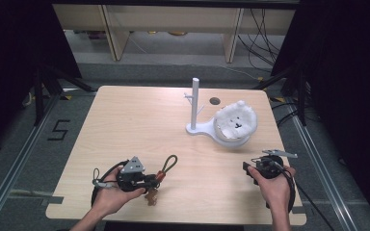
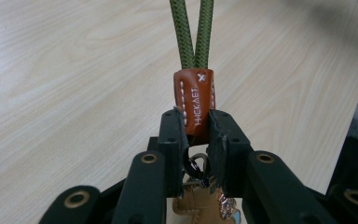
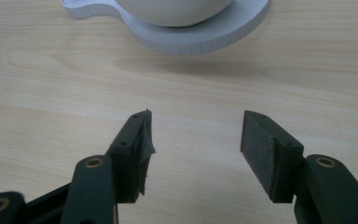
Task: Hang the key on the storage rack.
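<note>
Near the table's point(image 1: 125, 110) front-left corner, the left gripper point(image 2: 197, 130) pinches the keychain's point(image 1: 161, 175) stiff leather tab point(image 2: 195, 105) — the best hold, since the green cord loop point(image 2: 192, 32) looks limp and the charms dangle — while the right gripper point(image 3: 196, 135) hangs spread and empty.

Grey floor point(image 1: 24, 144), wooden shelving point(image 1: 173, 29), dark surroundings
</note>
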The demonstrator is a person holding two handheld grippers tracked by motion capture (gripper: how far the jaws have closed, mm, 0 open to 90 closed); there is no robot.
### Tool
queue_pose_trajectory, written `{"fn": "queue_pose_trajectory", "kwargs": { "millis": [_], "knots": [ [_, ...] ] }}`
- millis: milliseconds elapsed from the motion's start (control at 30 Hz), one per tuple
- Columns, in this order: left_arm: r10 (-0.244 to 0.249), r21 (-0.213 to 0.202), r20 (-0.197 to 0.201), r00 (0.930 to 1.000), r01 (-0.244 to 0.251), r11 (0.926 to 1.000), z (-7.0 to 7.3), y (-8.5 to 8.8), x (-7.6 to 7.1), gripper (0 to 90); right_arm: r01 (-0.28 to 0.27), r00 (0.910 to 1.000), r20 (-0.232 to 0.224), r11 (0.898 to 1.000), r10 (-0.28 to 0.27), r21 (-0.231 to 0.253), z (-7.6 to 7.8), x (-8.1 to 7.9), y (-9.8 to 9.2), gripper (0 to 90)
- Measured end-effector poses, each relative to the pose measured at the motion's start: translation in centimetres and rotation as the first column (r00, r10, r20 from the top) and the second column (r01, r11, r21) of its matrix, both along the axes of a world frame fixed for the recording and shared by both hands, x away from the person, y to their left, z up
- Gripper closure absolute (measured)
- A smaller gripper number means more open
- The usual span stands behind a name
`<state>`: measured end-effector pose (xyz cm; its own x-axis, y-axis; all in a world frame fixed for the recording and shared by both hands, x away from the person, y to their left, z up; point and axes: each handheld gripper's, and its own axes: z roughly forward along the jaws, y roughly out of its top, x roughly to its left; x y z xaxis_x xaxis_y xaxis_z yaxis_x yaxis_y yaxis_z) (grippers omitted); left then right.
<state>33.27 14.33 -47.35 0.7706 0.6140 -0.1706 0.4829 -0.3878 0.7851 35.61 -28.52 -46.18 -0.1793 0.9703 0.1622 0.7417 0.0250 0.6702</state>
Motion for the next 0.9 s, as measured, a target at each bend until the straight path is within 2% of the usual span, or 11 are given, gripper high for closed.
{"fn": "queue_pose_trajectory", "kwargs": {
  "millis": [167,267,333,400,433,567,667,700,733,900],
  "knots": [
    [0.008,-0.043,0.038,0.9992,-0.007,0.9991,0.2,0.2,0.0,75.1,0.011,0.9999,-0.004,1.0,-0.011,0.015,0.0,0.0,0.1,44.4],
    [0.021,-0.066,0.068,0.9975,-0.016,0.9977,0.5,0.2,0.0,75.1,-0.001,1.0,0.0,1.0,0.001,0.003,0.0,0.0,0.0,44.3],
    [0.028,-0.087,0.083,0.9962,-0.02,0.996,0.7,0.2,0.1,75.2,-0.009,0.9999,0.007,1.0,0.009,0.018,-0.1,0.0,0.0,44.4],
    [0.036,-0.087,0.09,0.9953,-0.028,0.9958,1.0,0.3,0.1,75.2,0.016,0.9998,-0.016,0.999,-0.016,0.033,0.1,-0.2,0.3,44.4],
    [0.034,-0.095,0.101,0.9943,-0.024,0.9952,1.1,0.3,0.2,75.2,-0.002,1.0,0.005,1.0,0.002,0.001,0.0,-0.1,0.1,44.4],
    [0.042,-0.099,0.116,0.9924,-0.03,0.9946,1.5,0.3,0.3,75.2,0.001,1.0,0.006,1.0,-0.001,0.005,-0.1,0.0,0.1,44.3],
    [0.039,-0.12,0.127,0.9912,-0.024,0.9925,1.7,0.1,0.4,75.2,-0.003,1.0,0.006,1.0,0.003,0.001,0.0,-0.1,0.1,44.3],
    [0.032,-0.116,0.13,0.991,-0.016,0.9931,1.8,0.1,0.5,75.2,-0.006,1.0,0.008,1.0,0.006,0.004,0.0,-0.1,0.0,44.3],
    [0.029,-0.121,0.134,0.9906,-0.013,0.9925,1.8,0.0,0.6,75.2,0.018,0.9997,-0.016,0.999,-0.017,0.038,0.1,-0.2,0.3,44.3],
    [0.033,-0.115,0.127,0.9914,-0.019,0.9932,2.1,-0.3,0.8,75.2,0.025,0.9994,-0.023,0.999,-0.024,0.04,0.1,-0.2,0.3,44.3]
  ]
}}
